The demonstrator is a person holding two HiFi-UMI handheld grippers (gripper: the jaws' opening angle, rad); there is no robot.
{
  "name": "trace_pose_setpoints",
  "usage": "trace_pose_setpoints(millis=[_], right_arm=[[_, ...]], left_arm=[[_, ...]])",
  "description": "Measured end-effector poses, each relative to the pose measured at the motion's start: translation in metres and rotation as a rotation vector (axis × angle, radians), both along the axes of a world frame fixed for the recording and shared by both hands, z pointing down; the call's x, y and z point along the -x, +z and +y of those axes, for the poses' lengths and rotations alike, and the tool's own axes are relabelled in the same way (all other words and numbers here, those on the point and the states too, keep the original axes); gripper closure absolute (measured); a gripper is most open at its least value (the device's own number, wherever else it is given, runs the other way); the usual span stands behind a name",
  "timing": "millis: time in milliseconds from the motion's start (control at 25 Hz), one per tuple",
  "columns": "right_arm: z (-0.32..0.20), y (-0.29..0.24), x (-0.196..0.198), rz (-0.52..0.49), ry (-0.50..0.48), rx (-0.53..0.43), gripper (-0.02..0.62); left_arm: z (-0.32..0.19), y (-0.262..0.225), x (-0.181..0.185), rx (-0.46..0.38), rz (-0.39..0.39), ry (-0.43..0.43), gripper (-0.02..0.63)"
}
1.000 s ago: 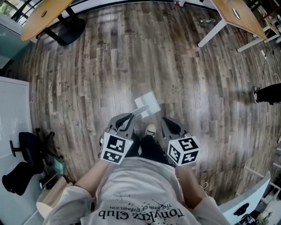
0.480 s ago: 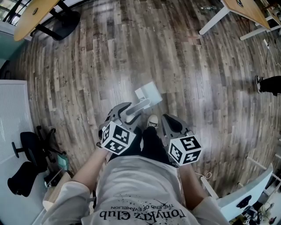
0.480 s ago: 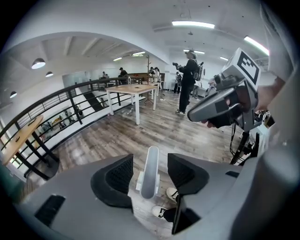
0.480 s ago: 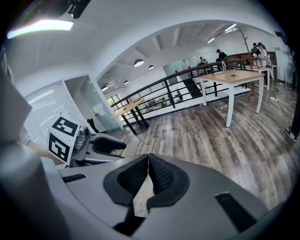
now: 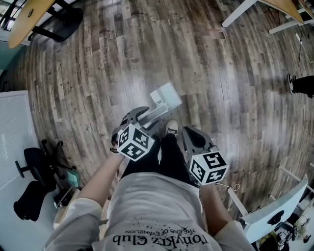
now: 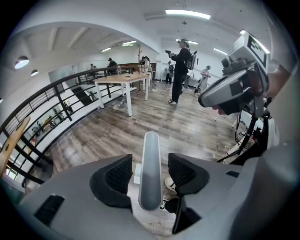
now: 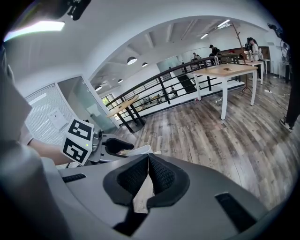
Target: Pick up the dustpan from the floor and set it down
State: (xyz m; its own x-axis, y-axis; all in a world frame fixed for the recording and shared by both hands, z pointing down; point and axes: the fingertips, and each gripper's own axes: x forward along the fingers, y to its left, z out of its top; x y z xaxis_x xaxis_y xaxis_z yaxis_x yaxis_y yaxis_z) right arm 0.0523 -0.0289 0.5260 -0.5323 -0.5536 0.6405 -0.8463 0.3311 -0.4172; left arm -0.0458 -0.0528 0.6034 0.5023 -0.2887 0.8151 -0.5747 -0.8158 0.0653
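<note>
The dustpan has a white pan [image 5: 166, 95] and a long grey handle [image 5: 153, 114]; it lies on the wooden floor just ahead of the person's shoe [image 5: 171, 128]. My left gripper [image 5: 139, 116] is at the handle's near end. In the left gripper view the handle [image 6: 151, 173] runs straight between the jaws, with a gap on each side. The pads do not touch it, and the jaws are opening. My right gripper [image 5: 190, 136] hangs beside the person's right leg. Its jaws [image 7: 148, 157] are shut with nothing between them. The white pan [image 7: 138, 150] and the left gripper [image 7: 111, 145] show beyond them.
A wooden table [image 5: 29, 19] with a dark chair base stands at the far left, and a white-legged table [image 5: 248, 9] at the far right. A white cabinet [image 5: 12, 132] and an office chair [image 5: 34, 171] are at the left. Someone's foot [image 5: 301, 86] is at the right edge. People stand beyond a table [image 6: 123, 79].
The left gripper has sunk toward the floor with the dustpan, and its jaws have gone from shut on the handle to open around it. The right gripper has dropped slightly.
</note>
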Motion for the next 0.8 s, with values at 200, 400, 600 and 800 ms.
trace_pose_setpoints(millis=[200,400,600,800], right_arm=[[0.007,0.009,-0.009,0.001,0.027,0.020,0.569],[0.016,0.016,-0.017,0.006,0.048,0.043,0.569],[0.020,0.021,-0.019,0.008,0.056,0.053,0.569],[0.022,0.023,-0.022,0.009,0.060,0.060,0.569]], left_arm=[[-0.004,0.017,-0.009,0.006,-0.022,0.039,0.356],[-0.006,0.030,-0.016,0.026,-0.030,0.057,0.356],[-0.007,0.038,-0.019,0.035,-0.041,0.073,0.357],[-0.009,0.043,-0.022,0.033,-0.050,0.077,0.375]])
